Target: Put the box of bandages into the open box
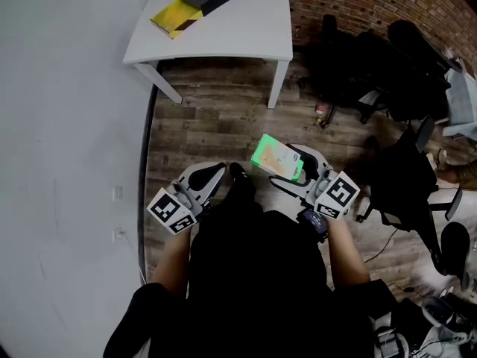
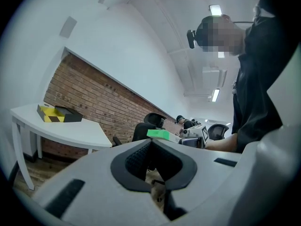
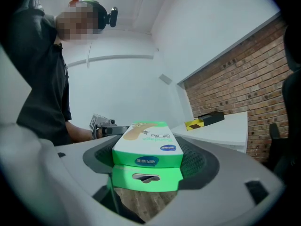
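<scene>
Two grippers are hanging near the person, above the wood floor (image 1: 216, 118). The right gripper (image 1: 298, 168) is clamping the green box of bandages (image 1: 274, 156) between its jaws. The left gripper (image 1: 212, 176) seems to be holding its jaws together, empty. The open box (image 1: 197, 2) is sitting far left on the white table (image 1: 246, 28), well apart.

Box of bandages (image 3: 147, 147): one line of dark lettering runs across the top face, inverted to the right gripper view and too small to read. A blue oval label with white characters sits at the 5 o'clock corner of that face. A second blue oval is centred on the near end face. Neither is legible.

Marker cubes (image 1: 337, 195) (image 1: 170, 210), at 4 and 7 o'clock in the head view: black-and-white square codes, no characters.

Open box (image 1: 195, 3), at 12 o'clock: yellow-black stripes, no text.
</scene>
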`<state>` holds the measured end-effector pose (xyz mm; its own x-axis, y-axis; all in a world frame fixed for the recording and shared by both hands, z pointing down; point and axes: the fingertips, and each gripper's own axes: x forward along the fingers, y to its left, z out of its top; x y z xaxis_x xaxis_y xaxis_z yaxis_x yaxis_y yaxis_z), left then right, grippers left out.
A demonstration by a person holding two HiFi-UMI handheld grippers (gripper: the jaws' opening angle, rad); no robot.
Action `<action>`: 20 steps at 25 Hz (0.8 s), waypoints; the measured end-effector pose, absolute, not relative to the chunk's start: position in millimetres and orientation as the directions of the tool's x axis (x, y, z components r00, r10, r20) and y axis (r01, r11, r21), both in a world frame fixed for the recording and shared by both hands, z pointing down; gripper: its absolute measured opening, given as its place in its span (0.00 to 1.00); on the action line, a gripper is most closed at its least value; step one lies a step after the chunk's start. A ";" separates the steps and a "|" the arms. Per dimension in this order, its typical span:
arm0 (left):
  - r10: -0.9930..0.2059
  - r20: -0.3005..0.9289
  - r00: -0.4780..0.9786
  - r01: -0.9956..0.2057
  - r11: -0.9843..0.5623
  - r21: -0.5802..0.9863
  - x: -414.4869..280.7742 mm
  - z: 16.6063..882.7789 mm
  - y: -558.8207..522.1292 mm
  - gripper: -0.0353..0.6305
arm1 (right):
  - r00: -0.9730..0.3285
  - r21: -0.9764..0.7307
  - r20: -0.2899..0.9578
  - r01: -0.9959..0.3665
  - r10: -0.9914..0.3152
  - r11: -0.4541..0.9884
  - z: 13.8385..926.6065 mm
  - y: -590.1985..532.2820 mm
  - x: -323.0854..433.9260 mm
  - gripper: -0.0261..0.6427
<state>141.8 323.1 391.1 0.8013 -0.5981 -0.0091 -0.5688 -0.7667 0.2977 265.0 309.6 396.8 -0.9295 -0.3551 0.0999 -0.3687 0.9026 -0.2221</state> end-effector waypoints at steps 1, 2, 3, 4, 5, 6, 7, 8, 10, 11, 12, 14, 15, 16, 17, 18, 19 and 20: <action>-0.603 -0.013 0.798 -0.572 -0.763 0.302 136.5 391.5 310.1 0.08 | -0.930 -0.222 0.101 -0.367 -0.353 0.904 397.4 297.1 261.2 0.59; -0.608 -0.018 0.794 -0.575 -0.759 0.305 130.8 391.7 296.9 0.08 | -0.931 -0.221 0.101 -0.364 -0.350 0.905 397.2 283.7 256.5 0.59; -0.614 -0.022 0.789 -0.579 -0.755 0.308 124.9 391.9 284.0 0.08 | -0.933 -0.220 0.100 -0.360 -0.346 0.907 396.1 270.3 250.7 0.59; -0.621 -0.025 0.783 -0.584 -0.749 0.312 118.7 392.4 271.4 0.08 | -0.935 -0.218 0.102 -0.355 -0.340 0.909 394.2 257.6 243.9 0.59; -0.628 -0.028 0.777 -0.589 -0.742 0.319 112.2 393.2 259.1 0.08 | -0.937 -0.212 0.106 -0.347 -0.332 0.913 392.0 245.8 236.1 0.59; -0.635 -0.030 0.772 -0.593 -0.736 0.327 105.5 393.9 246.9 0.08 | -0.940 -0.204 0.113 -0.339 -0.322 0.918 390.0 234.7 227.8 0.59; -0.640 -0.033 0.767 -0.596 -0.731 0.333 99.2 394.1 234.9 0.08 | -0.942 -0.190 0.124 -0.332 -0.313 0.924 388.6 223.9 219.5 0.59; -0.643 -0.037 0.765 -0.597 -0.729 0.334 93.5 393.4 223.3 0.08 | -0.942 -0.175 0.137 -0.326 -0.306 0.929 387.8 213.0 211.7 0.59; -0.643 -0.046 0.764 -0.596 -0.732 0.329 83.4 390.9 202.2 0.08 | -0.942 -0.153 0.161 -0.320 -0.296 0.935 387.9 191.8 198.1 0.59; -0.644 -0.049 0.763 -0.597 -0.732 0.328 77.9 390.2 192.4 0.08 | -0.941 -0.152 0.170 -0.318 -0.292 0.936 388.6 181.8 191.9 0.59; -0.647 -0.052 0.761 -0.598 -0.730 0.332 71.8 390.3 182.6 0.08 | -0.941 -0.157 0.178 -0.316 -0.288 0.936 389.5 171.8 185.8 0.59; -0.654 -0.061 0.754 -0.599 -0.722 0.347 59.0 391.8 162.6 0.08 | -0.940 -0.163 0.198 -0.309 -0.276 0.937 391.1 150.4 173.0 0.59; -0.657 -0.064 0.751 -0.598 -0.719 0.354 53.1 393.1 153.3 0.08 | -0.940 -0.163 0.210 -0.306 -0.270 0.938 391.3 139.5 166.6 0.59; -0.660 -0.065 0.749 -0.599 -0.716 0.359 47.3 394.7 144.6 0.08 | -0.939 -0.162 0.221 -0.303 -0.265 0.939 391.1 129.1 160.4 0.59; -0.663 -0.064 0.746 -0.602 -0.711 0.363 41.0 396.5 136.4 0.08 | -0.938 -0.161 0.230 -0.300 -0.260 0.940 390.5 119.4 154.4 0.59; -0.669 -0.064 0.741 -0.606 -0.706 0.367 33.8 397.7 128.2 0.08 | -0.937 -0.158 0.238 -0.296 -0.255 0.942 389.4 110.3 148.3 0.59; -0.675 -0.067 0.735 -0.609 -0.700 0.372 26.1 398.1 119.8 0.08 | -0.937 -0.152 0.244 -0.292 -0.251 0.944 388.1 101.4 142.2 0.59; -0.681 -0.073 0.728 -0.613 -0.695 0.376 18.6 398.2 111.1 0.08 | -0.936 -0.143 0.248 -0.289 -0.248 0.947 386.8 92.1 136.4 0.59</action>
<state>18.6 111.1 398.2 0.7283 -0.6814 -0.0725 -0.6129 -0.6951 0.3758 136.4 92.1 386.8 -0.9365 -0.2480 0.2480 -0.2887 0.9466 -0.1433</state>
